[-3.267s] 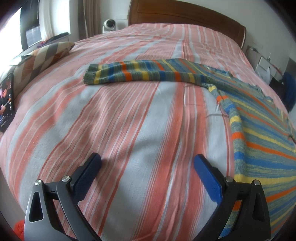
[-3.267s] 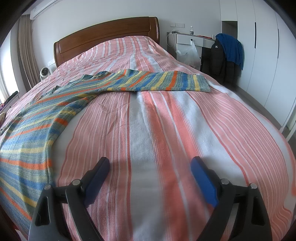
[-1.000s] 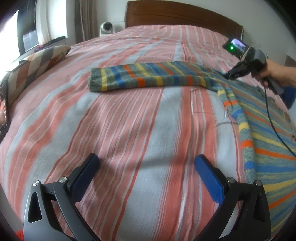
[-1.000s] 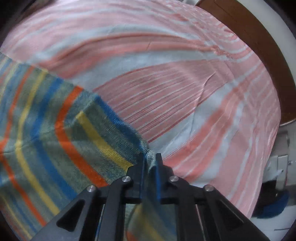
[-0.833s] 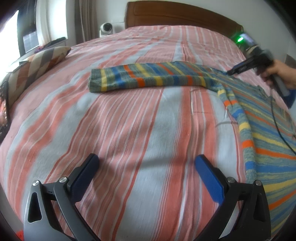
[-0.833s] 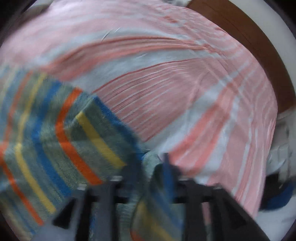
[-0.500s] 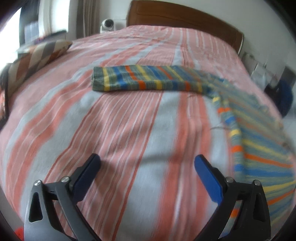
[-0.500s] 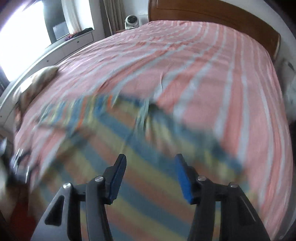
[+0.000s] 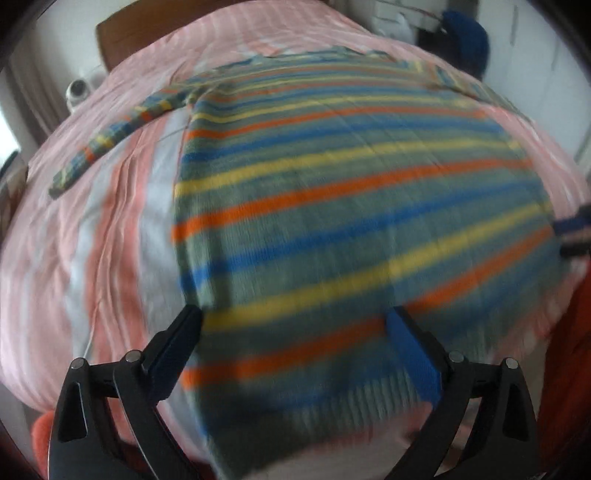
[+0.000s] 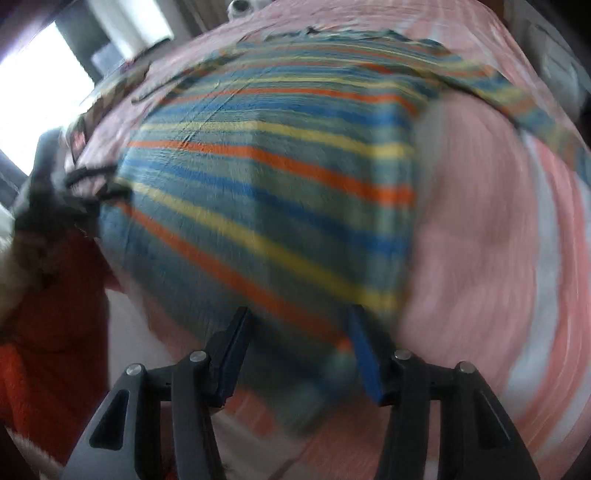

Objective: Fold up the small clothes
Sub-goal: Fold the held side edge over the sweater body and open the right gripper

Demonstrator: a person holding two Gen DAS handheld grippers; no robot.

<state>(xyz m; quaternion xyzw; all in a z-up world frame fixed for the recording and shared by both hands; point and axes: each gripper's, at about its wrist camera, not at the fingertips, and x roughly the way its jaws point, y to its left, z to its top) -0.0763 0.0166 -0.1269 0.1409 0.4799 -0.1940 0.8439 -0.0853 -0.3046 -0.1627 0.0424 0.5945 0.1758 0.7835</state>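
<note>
A sweater (image 9: 351, 192) striped in blue, yellow, orange and grey-green lies spread flat on the pink striped bedspread (image 9: 92, 240), blurred by motion. One sleeve (image 9: 110, 140) stretches out to the left. My left gripper (image 9: 295, 325) stands open over the sweater's lower left part, and the ribbed hem (image 9: 351, 406) shows between its fingers. In the right wrist view the sweater (image 10: 277, 177) fills the middle. My right gripper (image 10: 299, 325) is open over the lower right corner, with no cloth pinched.
A wooden headboard (image 9: 122, 48) and a small white device (image 9: 79, 90) are at the far end of the bed. Dark blue clothing (image 9: 469, 33) hangs at the back right. Orange clothing of the person (image 10: 48, 314) is close by at the bed's near edge. A bright window (image 10: 37, 92) is on the left.
My right gripper let go of the sweater's upper edge, opened and swung down to the hem end. My left gripper swung right, from bare bedspread to over the sweater's body.
</note>
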